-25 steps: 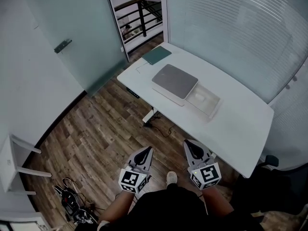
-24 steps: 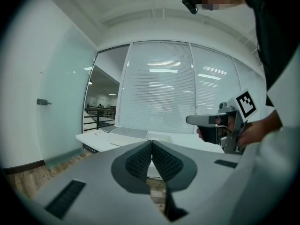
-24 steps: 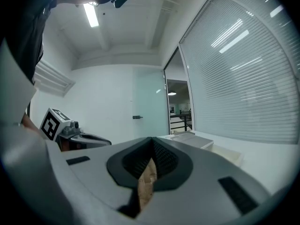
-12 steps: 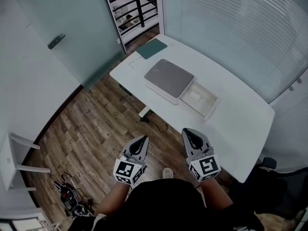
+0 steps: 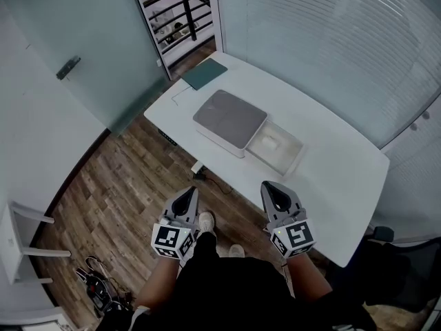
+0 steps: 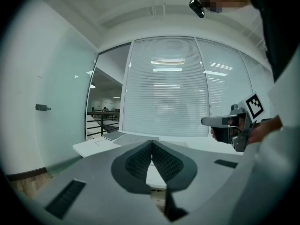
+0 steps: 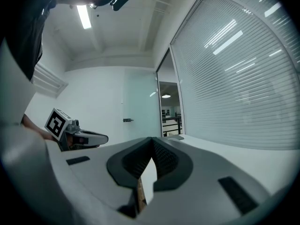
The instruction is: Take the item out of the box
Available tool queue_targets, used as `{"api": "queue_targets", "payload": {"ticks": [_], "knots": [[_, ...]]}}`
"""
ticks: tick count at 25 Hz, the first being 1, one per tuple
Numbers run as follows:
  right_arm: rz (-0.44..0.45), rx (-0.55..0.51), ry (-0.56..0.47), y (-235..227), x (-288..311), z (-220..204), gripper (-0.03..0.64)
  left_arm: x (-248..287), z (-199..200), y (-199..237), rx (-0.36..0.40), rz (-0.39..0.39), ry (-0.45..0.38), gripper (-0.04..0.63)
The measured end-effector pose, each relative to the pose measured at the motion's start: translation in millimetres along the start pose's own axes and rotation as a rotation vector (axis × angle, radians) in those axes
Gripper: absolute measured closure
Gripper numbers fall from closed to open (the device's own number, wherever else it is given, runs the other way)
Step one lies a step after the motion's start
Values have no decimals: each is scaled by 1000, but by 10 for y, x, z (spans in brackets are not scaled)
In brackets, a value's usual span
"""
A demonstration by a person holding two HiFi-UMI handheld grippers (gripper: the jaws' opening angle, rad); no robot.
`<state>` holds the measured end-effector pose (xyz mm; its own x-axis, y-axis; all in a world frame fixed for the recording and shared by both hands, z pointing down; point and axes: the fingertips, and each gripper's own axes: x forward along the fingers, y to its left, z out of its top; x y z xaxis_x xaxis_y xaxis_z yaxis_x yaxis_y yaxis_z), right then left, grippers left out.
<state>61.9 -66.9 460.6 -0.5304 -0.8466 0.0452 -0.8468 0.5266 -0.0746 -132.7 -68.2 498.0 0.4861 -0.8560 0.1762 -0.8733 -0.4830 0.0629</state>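
A white table (image 5: 331,164) stands ahead in the head view. On it lies a flat box with a grey top (image 5: 229,118), and an open white tray (image 5: 275,147) sits against its right side with something pale inside that is too small to make out. Both grippers hover over the wooden floor, short of the table's near edge. My left gripper (image 5: 185,198) is shut and empty, its pads (image 6: 140,161) meeting at the tip. My right gripper (image 5: 277,193) is also shut with nothing in it, pads (image 7: 161,158) together.
A dark green notebook (image 5: 204,74) lies at the table's far left corner. A frosted glass door with a handle (image 5: 69,67) is to the left, and blinds (image 5: 331,40) back the table. Cables (image 5: 103,292) and a white frame (image 5: 21,233) sit on the floor at left.
The person has stepped toward the table, which now sits lower-left and nearer in the head view. The left gripper has drifted left. Both grippers stay shut.
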Motion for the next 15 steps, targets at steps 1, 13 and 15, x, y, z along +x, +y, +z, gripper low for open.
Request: {"api": "queue_targets", "payload": {"ticks": [1, 13, 15], "knots": [[-6, -2, -1, -28, 19, -5, 611, 46, 2, 17, 0, -4, 0, 584], [-115, -19, -25, -379, 545, 102, 611, 801, 159, 270, 14, -132, 2, 583], [-134, -17, -20, -433, 631, 97, 611, 942, 210, 311, 23, -162, 2, 583]]}}
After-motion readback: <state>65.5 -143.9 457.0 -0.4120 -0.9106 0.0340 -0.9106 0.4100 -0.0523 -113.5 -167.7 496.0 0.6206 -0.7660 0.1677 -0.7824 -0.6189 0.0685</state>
